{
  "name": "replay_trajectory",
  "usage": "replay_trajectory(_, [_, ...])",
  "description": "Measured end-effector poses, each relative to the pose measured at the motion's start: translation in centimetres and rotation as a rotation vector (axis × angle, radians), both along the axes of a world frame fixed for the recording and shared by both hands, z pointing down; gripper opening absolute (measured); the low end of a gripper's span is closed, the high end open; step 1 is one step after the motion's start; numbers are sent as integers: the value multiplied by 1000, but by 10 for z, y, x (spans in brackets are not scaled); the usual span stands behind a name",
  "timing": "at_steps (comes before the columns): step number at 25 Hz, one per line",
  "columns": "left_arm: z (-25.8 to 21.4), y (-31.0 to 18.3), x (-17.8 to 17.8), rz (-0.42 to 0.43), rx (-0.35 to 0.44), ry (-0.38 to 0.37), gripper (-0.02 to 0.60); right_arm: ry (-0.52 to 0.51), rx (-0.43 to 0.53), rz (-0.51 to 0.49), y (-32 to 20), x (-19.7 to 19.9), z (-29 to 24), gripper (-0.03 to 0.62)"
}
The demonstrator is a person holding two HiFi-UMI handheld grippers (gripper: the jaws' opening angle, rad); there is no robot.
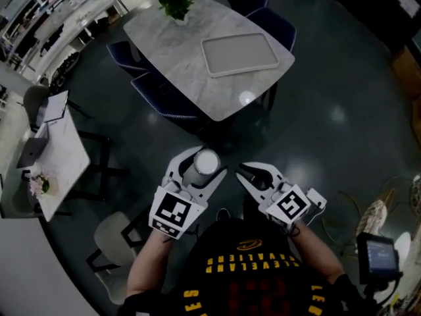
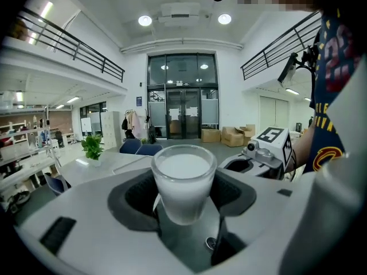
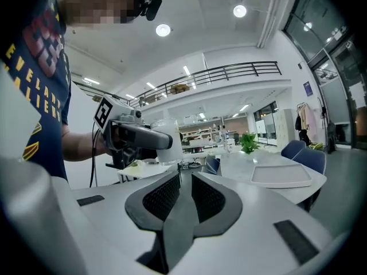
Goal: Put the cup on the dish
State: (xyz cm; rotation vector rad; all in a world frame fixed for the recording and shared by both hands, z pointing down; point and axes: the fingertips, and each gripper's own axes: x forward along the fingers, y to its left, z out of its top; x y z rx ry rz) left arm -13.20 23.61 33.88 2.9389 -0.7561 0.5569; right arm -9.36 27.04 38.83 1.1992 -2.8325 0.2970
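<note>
Cup (image 2: 182,183) is gripped round its lower wall by the left claw (image 1: 202,167) and held well short of the dish (image 1: 240,53). It's probably glass, so slippery and breakable. Right claw (image 3: 184,196) is pinched together, empty.

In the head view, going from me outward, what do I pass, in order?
Cup held in the left gripper → near corner of the table → tray → plant.
</note>
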Motion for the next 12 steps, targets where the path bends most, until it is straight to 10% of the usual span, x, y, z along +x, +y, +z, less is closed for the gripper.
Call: replay_trajectory(12, [16, -89, 81, -122, -47, -25, 264, -74, -40, -21, -96, 103, -6, 51])
